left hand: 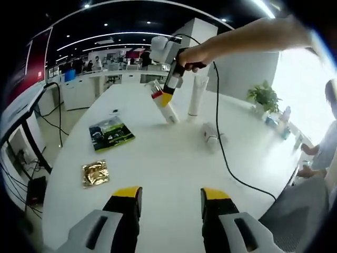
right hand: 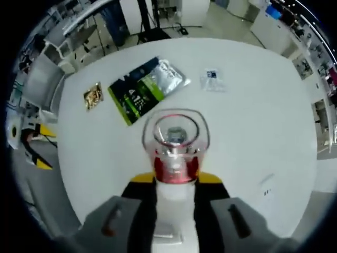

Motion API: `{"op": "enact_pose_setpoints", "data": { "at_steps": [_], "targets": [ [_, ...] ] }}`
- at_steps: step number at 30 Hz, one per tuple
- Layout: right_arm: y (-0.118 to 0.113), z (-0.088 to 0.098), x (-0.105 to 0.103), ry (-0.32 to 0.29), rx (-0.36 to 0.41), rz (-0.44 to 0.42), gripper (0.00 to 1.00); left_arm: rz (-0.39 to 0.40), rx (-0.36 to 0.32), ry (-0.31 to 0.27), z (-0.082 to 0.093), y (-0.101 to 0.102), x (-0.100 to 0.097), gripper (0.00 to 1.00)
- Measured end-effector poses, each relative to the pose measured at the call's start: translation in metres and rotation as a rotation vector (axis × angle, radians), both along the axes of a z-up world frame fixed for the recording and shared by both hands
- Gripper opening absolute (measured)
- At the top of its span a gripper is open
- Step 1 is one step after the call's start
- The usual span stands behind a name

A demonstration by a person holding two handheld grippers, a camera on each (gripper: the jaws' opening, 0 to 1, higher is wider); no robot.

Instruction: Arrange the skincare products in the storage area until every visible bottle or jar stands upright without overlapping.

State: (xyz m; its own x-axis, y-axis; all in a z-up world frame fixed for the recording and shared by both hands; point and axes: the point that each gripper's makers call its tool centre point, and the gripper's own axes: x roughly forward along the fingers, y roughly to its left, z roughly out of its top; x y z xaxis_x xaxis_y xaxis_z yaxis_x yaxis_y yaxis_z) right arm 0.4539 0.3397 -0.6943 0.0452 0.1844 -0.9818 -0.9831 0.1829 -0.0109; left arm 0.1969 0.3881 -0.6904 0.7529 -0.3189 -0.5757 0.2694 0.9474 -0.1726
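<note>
My right gripper (right hand: 174, 182) is shut on a white bottle (right hand: 174, 138) with a red collar and a clear cap that points away from the camera, above the white table (right hand: 253, 121). In the left gripper view, a person's arm holds that right gripper (left hand: 166, 98) at the table's far side. There the bottle (left hand: 169, 112) is tilted, its low end at or just above the tabletop. Just right of it a tall white tube (left hand: 197, 95) stands upright, and a small white bottle (left hand: 210, 132) lies nearer. My left gripper (left hand: 171, 196) is open over the table's near edge, holding nothing.
A green packet (left hand: 110, 133) and a gold sachet (left hand: 95, 173) lie left of centre, as do the packet (right hand: 147, 87) and sachet (right hand: 93, 95) in the right gripper view, with a small clear sachet (right hand: 212, 79). A black cable (left hand: 224, 153) crosses the table. A potted plant (left hand: 263, 96) stands far right.
</note>
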Motion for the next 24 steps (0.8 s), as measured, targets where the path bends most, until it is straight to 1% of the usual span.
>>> {"op": "enact_pose_setpoints", "data": {
  "at_steps": [3, 4, 6, 7, 8, 10, 11, 12, 13, 14, 15, 16, 17, 19, 20, 21, 22, 23, 24],
  "targets": [
    [0.0, 0.0, -0.006, 0.0, 0.005, 0.004, 0.25, -0.002, 0.004, 0.003, -0.001, 0.0, 0.0, 0.46],
    [0.003, -0.001, -0.015, 0.004, 0.013, 0.032, 0.25, 0.009, -0.012, 0.016, -0.001, 0.002, 0.002, 0.47],
    [0.005, -0.001, -0.026, -0.001, 0.029, 0.057, 0.25, 0.055, -0.098, 0.024, 0.003, 0.005, 0.009, 0.47],
    [0.005, -0.001, -0.03, 0.0, 0.032, 0.064, 0.25, 0.077, -0.111, 0.013, 0.006, 0.009, 0.014, 0.47],
    [0.005, -0.001, -0.035, 0.001, 0.043, 0.077, 0.25, 0.123, -0.151, 0.003, 0.008, 0.016, 0.023, 0.47],
    [0.006, -0.002, -0.039, 0.003, 0.055, 0.091, 0.25, 0.148, -0.197, -0.002, 0.007, 0.023, 0.037, 0.47],
    [0.006, -0.002, -0.044, 0.006, 0.069, 0.11, 0.25, 0.164, -0.246, 0.014, 0.005, 0.028, 0.05, 0.48],
    [0.006, -0.001, -0.05, 0.006, 0.079, 0.119, 0.25, 0.169, -0.277, 0.014, 0.006, 0.028, 0.058, 0.5],
    [0.006, -0.001, -0.052, 0.009, 0.084, 0.127, 0.25, 0.155, -0.287, -0.004, 0.008, 0.029, 0.069, 0.51],
    [0.005, -0.001, -0.054, 0.009, 0.091, 0.135, 0.25, 0.145, -0.304, -0.009, 0.009, 0.029, 0.082, 0.52],
    [0.006, -0.001, -0.056, 0.006, 0.102, 0.141, 0.25, 0.137, -0.339, -0.004, 0.011, 0.026, 0.091, 0.54],
    [0.005, -0.001, -0.058, 0.006, 0.114, 0.15, 0.25, 0.102, -0.374, -0.018, 0.014, 0.021, 0.109, 0.56],
    [0.004, -0.001, -0.06, 0.008, 0.122, 0.155, 0.25, 0.085, -0.397, -0.025, 0.016, 0.019, 0.117, 0.56],
    [0.003, -0.001, -0.063, 0.017, 0.141, 0.165, 0.25, 0.048, -0.436, -0.017, 0.019, 0.011, 0.133, 0.55],
    [0.003, -0.001, -0.064, 0.016, 0.146, 0.17, 0.25, 0.022, -0.428, -0.015, 0.019, 0.008, 0.138, 0.56],
    [0.002, 0.0, -0.066, 0.014, 0.153, 0.187, 0.25, 0.012, -0.424, -0.014, 0.02, 0.007, 0.14, 0.56],
    [0.002, 0.0, -0.067, 0.014, 0.161, 0.194, 0.25, -0.03, -0.414, -0.036, 0.025, 0.002, 0.148, 0.56],
    [0.001, 0.0, -0.068, 0.016, 0.16, 0.191, 0.25, -0.042, -0.422, -0.039, 0.027, 0.0, 0.15, 0.56],
    [0.001, 0.0, -0.069, 0.02, 0.168, 0.195, 0.25, -0.058, -0.446, -0.039, 0.031, -0.005, 0.151, 0.55]
  ]
}}
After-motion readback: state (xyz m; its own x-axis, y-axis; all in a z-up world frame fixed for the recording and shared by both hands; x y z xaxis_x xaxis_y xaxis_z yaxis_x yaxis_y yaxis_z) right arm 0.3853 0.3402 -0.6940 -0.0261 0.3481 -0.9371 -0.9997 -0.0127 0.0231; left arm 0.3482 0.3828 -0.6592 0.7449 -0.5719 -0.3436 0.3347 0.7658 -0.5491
